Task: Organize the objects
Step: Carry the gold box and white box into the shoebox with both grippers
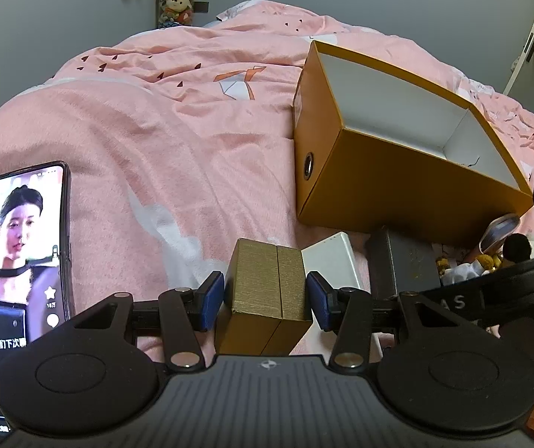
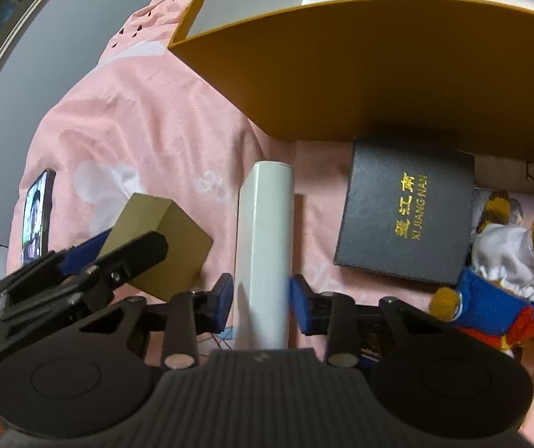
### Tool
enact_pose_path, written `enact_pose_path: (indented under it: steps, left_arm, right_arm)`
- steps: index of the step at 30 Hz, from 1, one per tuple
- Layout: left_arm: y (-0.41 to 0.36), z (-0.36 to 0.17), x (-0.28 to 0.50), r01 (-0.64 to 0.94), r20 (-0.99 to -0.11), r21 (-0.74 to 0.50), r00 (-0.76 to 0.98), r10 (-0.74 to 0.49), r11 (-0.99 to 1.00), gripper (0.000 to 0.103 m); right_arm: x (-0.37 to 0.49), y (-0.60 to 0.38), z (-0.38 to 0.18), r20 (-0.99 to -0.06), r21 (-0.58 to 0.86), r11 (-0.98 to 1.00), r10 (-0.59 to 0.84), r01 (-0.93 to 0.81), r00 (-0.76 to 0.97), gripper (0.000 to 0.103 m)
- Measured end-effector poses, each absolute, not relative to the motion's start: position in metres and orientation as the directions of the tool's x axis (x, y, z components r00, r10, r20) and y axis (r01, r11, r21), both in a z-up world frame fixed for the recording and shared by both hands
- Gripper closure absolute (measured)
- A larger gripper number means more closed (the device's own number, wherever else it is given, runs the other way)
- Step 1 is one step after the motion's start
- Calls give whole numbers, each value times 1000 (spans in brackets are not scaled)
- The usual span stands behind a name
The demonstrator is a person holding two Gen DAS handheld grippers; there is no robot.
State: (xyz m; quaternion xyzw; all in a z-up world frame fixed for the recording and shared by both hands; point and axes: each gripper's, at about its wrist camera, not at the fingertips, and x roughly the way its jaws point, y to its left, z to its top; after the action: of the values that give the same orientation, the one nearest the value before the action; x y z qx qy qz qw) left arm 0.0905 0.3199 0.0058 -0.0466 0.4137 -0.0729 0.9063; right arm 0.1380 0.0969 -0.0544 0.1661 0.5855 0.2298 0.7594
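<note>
Phone (image 1: 20,261) with a lit screen lies at the far left on the pink bedspread (image 1: 155,142). Next to the right, the left gripper (image 1: 266,300) has its blue pads set against both sides of a small gold box (image 1: 267,291), jaws about mid-width, the box apparently raised clear of the cover. Beside it comes a white case (image 2: 265,254), standing on edge between the blue pads of the right gripper (image 2: 261,300); the jaws are drawn in close on both sides, but whether they actually press on the case cannot be told. Further right a dark flat box (image 2: 405,216) with gold lettering lies just in front of the large open orange box (image 1: 397,171), whose white interior shows no contents in either view. A stuffed toy (image 2: 502,268) sits at the far right.

Step in hand, as judged: picking up, with the gold box already gripped and the white case being taken. The next move calls for a firm grip on the white case, then lifting each item over the near wall of the orange box and lowering it inside, apart from the other.
</note>
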Motion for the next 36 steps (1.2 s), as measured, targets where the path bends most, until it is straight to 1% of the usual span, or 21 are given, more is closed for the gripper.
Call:
enact_pose_path:
  steps: [3,5,8,9,12,17,20,24,28,32,36]
  left_arm:
    - [317,6,91,97,-747,-130,645,-162,987,48]
    - [315,6,91,98,-748,-120,645,-155,988,48]
    - [314,8,90,94,-745,-119,649,-151,988,48]
    - [313,10,90,94,-743,-117,652,-150,989,48]
    - [310,18,88,109,-728,-125,665,-166,986,48]
    - [304,44,89,151,-682,-164,697,-223,975,48]
    - [299,66,94,197,-648,-198,709,-279,960,48]
    - [286,97,109,253,-601,-179,737,-309,951,48]
    - [270,115,128,307,-573,-167,743,-346,937,48]
    - [253,123,156,358,-580,-168,717,-386,918,48]
    - [236,121,191,389,-614,-164,679,-402,907,48]
  right_arm:
    - [144,95,-70,-806,541,829,559,-139,194,65]
    - [149,90,-83,-797,565,818,575,-108,184,67]
    - [144,85,-77,-787,572,813,581,-107,207,71]
    - [141,83,-70,-783,570,813,581,-118,221,73]
    - [132,74,-46,-771,553,819,572,-151,279,73]
    - [127,48,-3,-721,570,805,586,-165,369,73]
    - [125,33,27,-688,569,799,592,-195,420,73]
    - [129,20,60,-641,573,790,599,-219,480,74]
    - [139,0,90,-602,559,796,582,-233,547,74]
    - [165,-20,99,-607,530,827,524,-186,597,74]
    - [195,-39,92,-618,534,834,496,-138,610,73]
